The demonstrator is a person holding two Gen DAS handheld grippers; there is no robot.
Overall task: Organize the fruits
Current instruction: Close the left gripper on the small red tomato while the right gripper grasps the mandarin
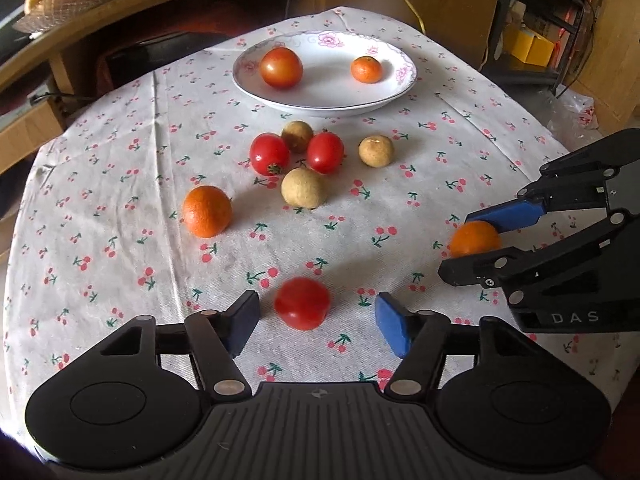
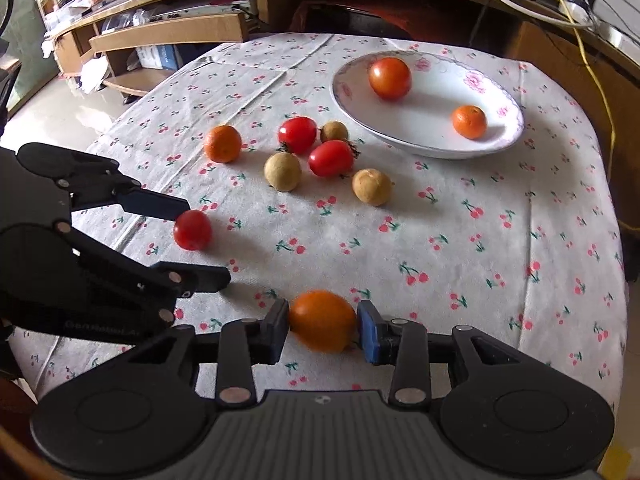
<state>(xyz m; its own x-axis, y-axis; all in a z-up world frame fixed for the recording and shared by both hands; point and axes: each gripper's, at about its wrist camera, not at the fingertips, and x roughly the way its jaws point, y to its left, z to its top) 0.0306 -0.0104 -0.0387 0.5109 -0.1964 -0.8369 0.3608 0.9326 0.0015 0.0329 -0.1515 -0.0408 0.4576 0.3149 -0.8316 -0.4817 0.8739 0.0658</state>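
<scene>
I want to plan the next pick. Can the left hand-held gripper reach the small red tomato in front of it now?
Probably yes: the left hand-held gripper is open, the red tomato lies between its fingers, nothing blocking.

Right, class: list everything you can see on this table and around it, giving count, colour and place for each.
Plate: one, white with pink flowers, far side.
Tomato on plate: one, orange-red.
Small orange on plate: one.
Red tomatoes: two, mid-table cluster.
Tan round fruits: three, same cluster.
Orange: one, left of cluster.
Tablecloth: white, cherry print.
Red tomato: one, between left jaws.
Orange fruit: one, in right jaws.
Left gripper: black, blue pads, open.
Right gripper: closed on fruit.
</scene>
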